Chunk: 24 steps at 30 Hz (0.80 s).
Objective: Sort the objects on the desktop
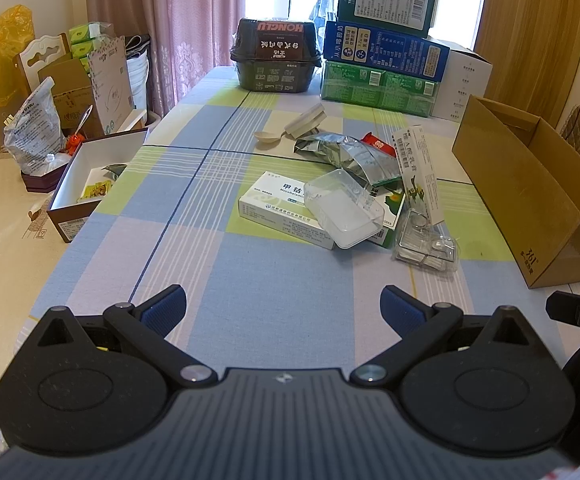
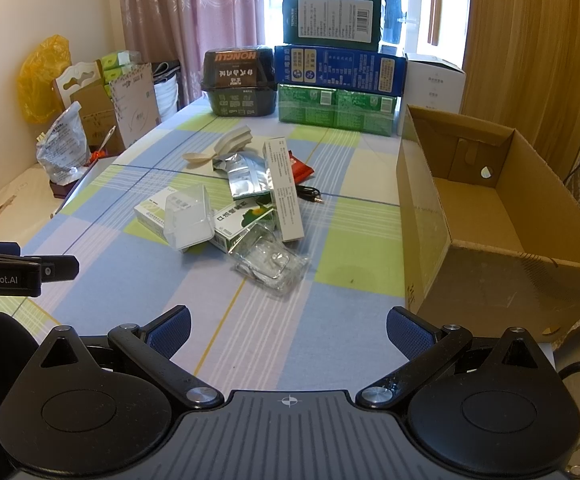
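Right gripper [image 2: 288, 330] alone sees black cable [image 2: 309, 193] beside pile

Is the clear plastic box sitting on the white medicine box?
Touching. The left wrist view shows the clear plastic box resting tilted on the white medicine box.

My left hand-held gripper [image 1: 284, 308]: matte black linkage arms on silver pivot screws, fingers [image 1: 166, 310] faced with ribbed blue pads, twin round black housings either side of a ridged grey centre plate bearing a small crosshair mark. My right hand-held gripper [image 2: 288, 330] matches it part for part. Seen side-on from the right camera, the left unit's black body carries white "GenRobot.AI" lettering.
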### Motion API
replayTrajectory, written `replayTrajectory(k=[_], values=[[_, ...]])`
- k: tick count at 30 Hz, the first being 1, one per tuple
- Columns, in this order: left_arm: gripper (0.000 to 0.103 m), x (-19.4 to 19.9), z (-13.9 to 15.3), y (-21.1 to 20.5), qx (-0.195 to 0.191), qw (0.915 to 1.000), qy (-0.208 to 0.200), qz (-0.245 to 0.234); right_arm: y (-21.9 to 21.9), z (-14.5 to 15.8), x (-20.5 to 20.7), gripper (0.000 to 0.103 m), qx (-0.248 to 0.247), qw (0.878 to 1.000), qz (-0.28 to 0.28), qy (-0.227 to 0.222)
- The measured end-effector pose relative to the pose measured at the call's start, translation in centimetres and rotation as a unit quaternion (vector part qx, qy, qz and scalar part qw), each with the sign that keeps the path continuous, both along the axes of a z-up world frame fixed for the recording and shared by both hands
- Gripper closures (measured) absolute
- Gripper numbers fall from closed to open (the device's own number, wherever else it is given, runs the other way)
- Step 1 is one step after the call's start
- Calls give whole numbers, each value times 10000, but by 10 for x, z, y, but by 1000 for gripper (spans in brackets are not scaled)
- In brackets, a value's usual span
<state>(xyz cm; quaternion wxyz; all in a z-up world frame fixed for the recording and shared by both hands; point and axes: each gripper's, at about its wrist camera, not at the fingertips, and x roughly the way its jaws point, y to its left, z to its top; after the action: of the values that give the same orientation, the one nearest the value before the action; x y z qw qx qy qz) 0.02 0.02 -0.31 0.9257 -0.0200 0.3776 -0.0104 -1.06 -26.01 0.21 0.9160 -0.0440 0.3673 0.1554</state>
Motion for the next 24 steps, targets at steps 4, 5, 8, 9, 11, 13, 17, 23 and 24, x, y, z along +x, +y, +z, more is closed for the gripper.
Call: replayTrajectory(k=[4, 5, 8, 9, 11, 13, 17, 23, 24], values=[[1, 0, 0, 0, -3, 10000, 2, 0, -1, 0, 1, 2, -2, 10000, 3, 3], [1, 0, 0, 0, -6, 10000, 1, 1, -1, 0, 1, 2, -1, 10000, 2, 4], [1, 0, 0, 0, -7, 10000, 1, 2, 0, 0, -1, 2, 4, 10000, 1, 7], [1, 0, -1, 0, -11, 10000, 1, 3, 1, 0, 0, 2, 2, 10000, 1, 8], [1, 0, 0, 0, -4, 10000, 0, 1, 0, 0, 0, 2, 3, 10000, 2, 10], [1, -1, -1, 0, 1, 10000, -8, 6, -1, -1, 1, 2, 1, 10000, -4, 20], [1, -1, -3, -2, 15, 10000, 23, -34, -4, -3, 3, 2, 94, 9998, 67, 131], [1, 5, 3, -2, -106, 9992, 131, -367, -6, 2, 11, 2, 251, 9993, 143, 229], [2, 7, 4, -2, -89, 9989, 140, -438, -4, 3, 13, 2, 235, 9993, 193, 226]])
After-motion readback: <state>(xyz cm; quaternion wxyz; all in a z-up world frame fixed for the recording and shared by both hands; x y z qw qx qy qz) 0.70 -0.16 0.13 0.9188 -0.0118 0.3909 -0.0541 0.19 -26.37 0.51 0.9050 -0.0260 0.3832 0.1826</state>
